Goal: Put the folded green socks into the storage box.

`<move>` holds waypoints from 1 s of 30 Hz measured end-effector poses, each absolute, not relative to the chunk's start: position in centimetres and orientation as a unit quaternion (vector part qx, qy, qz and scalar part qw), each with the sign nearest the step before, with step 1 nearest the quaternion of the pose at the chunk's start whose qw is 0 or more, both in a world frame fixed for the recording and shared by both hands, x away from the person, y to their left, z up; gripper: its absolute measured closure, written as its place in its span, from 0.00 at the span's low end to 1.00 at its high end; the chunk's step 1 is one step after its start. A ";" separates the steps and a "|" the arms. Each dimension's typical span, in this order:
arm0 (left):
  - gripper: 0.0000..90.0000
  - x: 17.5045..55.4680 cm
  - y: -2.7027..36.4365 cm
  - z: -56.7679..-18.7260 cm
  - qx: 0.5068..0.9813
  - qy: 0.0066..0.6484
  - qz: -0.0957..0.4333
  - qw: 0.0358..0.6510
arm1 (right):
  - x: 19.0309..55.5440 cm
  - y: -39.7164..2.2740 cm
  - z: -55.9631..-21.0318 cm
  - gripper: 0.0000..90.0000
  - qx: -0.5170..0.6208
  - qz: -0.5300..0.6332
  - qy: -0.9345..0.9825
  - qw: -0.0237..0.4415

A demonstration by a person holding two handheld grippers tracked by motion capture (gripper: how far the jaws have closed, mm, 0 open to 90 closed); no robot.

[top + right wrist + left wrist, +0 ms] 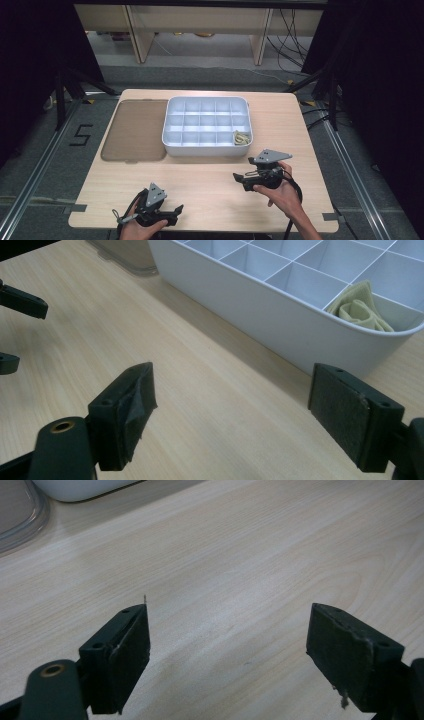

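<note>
Near the front edge of the table (210,185), two hand-held grippers are seen in the high view. The right gripper (241,169) is held low over the wood, just in front of the white tray (172,130), its jaws pointed toward the table's left side. From the right gripper view, the jaws are found spread wide with nothing between the pads; bare wood is seen in the gap. The left gripper (176,211) is held at the near left edge, well apart from the tray, and its jaws are likewise spread wide and empty in the left gripper view, over plain tabletop.

The tray is divided into many small compartments. A pale folded cloth (241,138) is lodged in the compartment at the tray's near right corner; in the right gripper view it is seen just behind the tray's curved front wall (280,320), which stands between the right gripper and the cloth. The other compartments are seen as white.

Beside the tray, on its left and touching or almost touching it, a translucent brownish lid (136,130) is laid flat. Its rounded corner is caught at the top left of the left gripper view.

A broad band of bare wood is left between the tray and the front edge, where both grippers are held. On the right of the tray a narrower strip of table is left free up to the edge.
</note>
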State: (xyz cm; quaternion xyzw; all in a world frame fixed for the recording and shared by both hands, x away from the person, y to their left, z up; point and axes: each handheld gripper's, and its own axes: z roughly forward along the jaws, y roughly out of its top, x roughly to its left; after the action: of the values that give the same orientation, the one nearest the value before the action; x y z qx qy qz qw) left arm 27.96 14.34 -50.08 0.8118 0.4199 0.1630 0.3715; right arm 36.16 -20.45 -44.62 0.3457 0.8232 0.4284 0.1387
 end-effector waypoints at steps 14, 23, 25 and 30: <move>0.19 27.9 14.2 -50.1 0.816 0.414 0.167 0.368 | 35.0 -21.0 -45.7 0.22 0.347 0.423 0.828 0.127; 0.19 27.9 14.2 -50.2 0.812 0.421 0.164 0.370 | 34.1 -21.3 -46.4 0.22 0.349 0.421 0.829 0.119; 0.19 27.9 14.1 -50.2 0.810 0.424 0.163 0.372 | 34.0 -21.3 -46.6 0.21 0.347 0.422 0.828 0.124; 0.19 27.9 14.2 -50.2 0.812 0.418 0.164 0.372 | 33.7 -21.5 -47.1 0.20 0.335 0.423 0.833 0.119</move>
State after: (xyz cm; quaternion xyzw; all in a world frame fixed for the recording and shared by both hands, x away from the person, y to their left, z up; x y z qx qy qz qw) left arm 27.88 14.23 -50.17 0.8122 0.4181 0.1641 0.3722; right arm 33.72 -21.54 -47.08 0.3348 0.8335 0.4231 0.1191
